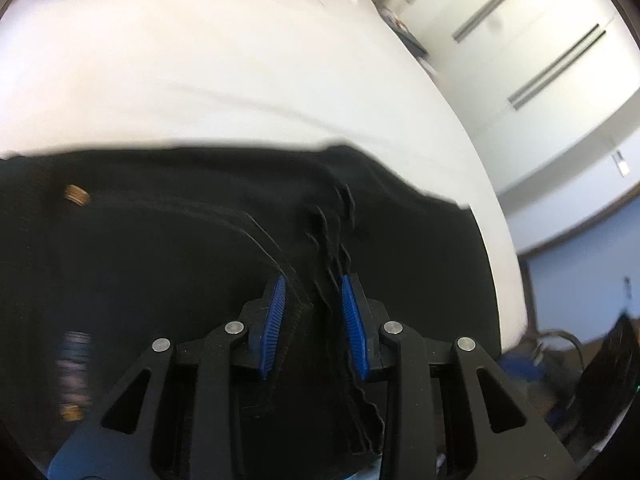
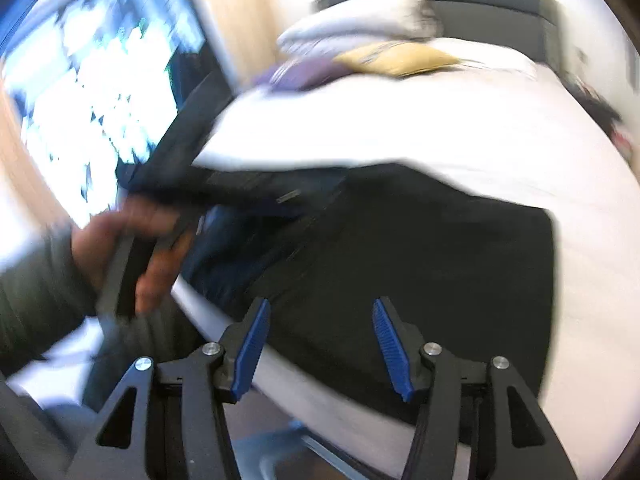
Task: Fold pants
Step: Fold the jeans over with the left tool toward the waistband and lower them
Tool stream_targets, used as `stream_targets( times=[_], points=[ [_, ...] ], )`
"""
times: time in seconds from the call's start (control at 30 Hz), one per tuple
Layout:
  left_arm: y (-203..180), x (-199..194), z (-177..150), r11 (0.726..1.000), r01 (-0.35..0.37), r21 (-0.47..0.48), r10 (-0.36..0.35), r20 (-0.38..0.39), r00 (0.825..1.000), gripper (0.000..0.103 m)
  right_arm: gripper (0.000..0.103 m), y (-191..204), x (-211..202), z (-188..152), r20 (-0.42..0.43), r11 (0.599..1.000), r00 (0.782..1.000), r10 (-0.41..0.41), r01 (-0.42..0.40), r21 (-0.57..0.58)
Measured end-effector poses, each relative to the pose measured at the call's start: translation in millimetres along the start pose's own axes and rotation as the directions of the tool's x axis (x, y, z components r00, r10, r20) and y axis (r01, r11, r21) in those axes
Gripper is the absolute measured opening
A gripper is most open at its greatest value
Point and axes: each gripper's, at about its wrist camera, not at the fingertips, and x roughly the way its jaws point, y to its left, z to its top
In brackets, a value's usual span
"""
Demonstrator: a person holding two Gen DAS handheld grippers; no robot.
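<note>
Folding looks partly done: black pants (image 2: 420, 264) lie flat on the white bed (image 2: 440, 120). My left claw (image 1: 314, 320) is released, frayed hem loose between its pads. My right claw (image 2: 320, 344) gapes empty above them. More folds likely remain.

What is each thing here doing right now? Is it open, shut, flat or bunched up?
Black pants: lying on the bed, partly folded, some wavy edges between the left gripper's fingers.
Left gripper: partly open, pads not squeezing the cloth.
Right gripper: open wide, nothing between its fingers.
White bed cover: spread out, fairly smooth.
Yellow pillow: lying at the head of the bed.
Person's hand: wrapped around a gripper handle.
</note>
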Motion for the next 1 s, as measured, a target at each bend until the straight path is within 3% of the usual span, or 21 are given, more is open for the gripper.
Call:
stream_targets(
  times=[0.13, 0.23, 0.3, 0.37, 0.4, 0.47, 0.5, 0.53, 0.63, 0.7, 0.77, 0.83, 0.9, 0.93, 1.0],
  points=[
    [-47, -15, 3, 0.992, 0.107, 0.07, -0.11, 0.051, 0.993, 0.028, 0.057, -93, -18, 30, 0.123, 0.957, 0.991, 0.056, -0.088, 0.277],
    [-78, 14, -13, 0.974, 0.189, 0.122, -0.188, -0.022, 0.982, 0.028, 0.057, -145, 4, 49, 0.159, 0.889, 0.978, 0.137, -0.192, 0.415],
    [-78, 46, -23, 0.978, 0.185, 0.094, -0.178, -0.075, 0.981, 0.028, 0.057, -170, 30, 51, 0.168, 0.829, 0.964, 0.206, -0.264, 0.493],
    [-66, 73, -32, 0.985, 0.17, 0.036, -0.165, -0.122, 0.979, 0.028, 0.057, -183, 52, 41, 0.124, 0.811, 0.978, 0.167, -0.208, 0.547],
    [-60, 74, -37, 0.98, 0.199, 0.024, -0.195, -0.097, 0.976, 0.028, 0.052, -195, 66, 38, 0.077, 0.808, 0.989, 0.124, -0.145, 0.571],
    [-53, 65, -42, 0.979, 0.203, 0.034, -0.2, -0.08, 0.976, 0.028, 0.031, -212, 73, 24, 0.079, 0.788, 0.988, 0.131, -0.152, 0.596],
    [-51, 61, -44, 0.978, 0.206, 0.037, -0.203, -0.079, 0.976, 0.028, 0.03, -223, 67, 19, 0.092, 0.774, 0.987, 0.134, -0.162, 0.612],
    [-49, 57, -46, 0.977, 0.21, 0.028, -0.208, -0.073, 0.975, 0.028, 0.031, -225, 59, 13, 0.108, 0.764, 0.986, 0.129, -0.169, 0.623],
    [-45, 39, -47, 0.975, 0.221, 0.014, -0.22, -0.025, 0.975, 0.028, 0.05, -201, 28, -4, 0.167, 0.749, 0.972, 0.163, -0.233, 0.62],
    [-42, 27, -53, 0.974, 0.224, 0.025, -0.224, 0.012, 0.974, 0.028, 0.066, -174, 12, -7, 0.261, 0.738, 0.926, 0.272, -0.375, 0.561],
    [-28, 26, -61, 0.976, 0.218, 0.0, -0.218, -0.001, 0.976, 0.03, 0.075, -147, 12, -19, 0.252, 0.74, 0.908, 0.334, -0.419, 0.527],
    [-6, 29, -68, 0.97, 0.242, -0.02, -0.242, 0.003, 0.97, 0.03, 0.076, -132, 24, -46, 0.162, 0.754, 0.928, 0.337, -0.369, 0.543],
    [-4, 25, -69, 0.968, 0.248, -0.025, -0.248, 0.011, 0.969, 0.03, 0.047, -135, 31, -74, 0.134, 0.764, 0.95, 0.281, -0.306, 0.568],
    [-3, 17, -70, 0.971, 0.239, -0.021, -0.239, 0.01, 0.971, 0.03, 0.042, -138, 23, -81, 0.147, 0.756, 0.955, 0.256, -0.293, 0.585],
    [-5, 7, -71, 0.975, 0.222, 0.001, -0.222, 0.028, 0.975, 0.03, 0.05, -142, 11, -80, 0.17, 0.691, 0.94, 0.295, -0.333, 0.641]
  ],
)
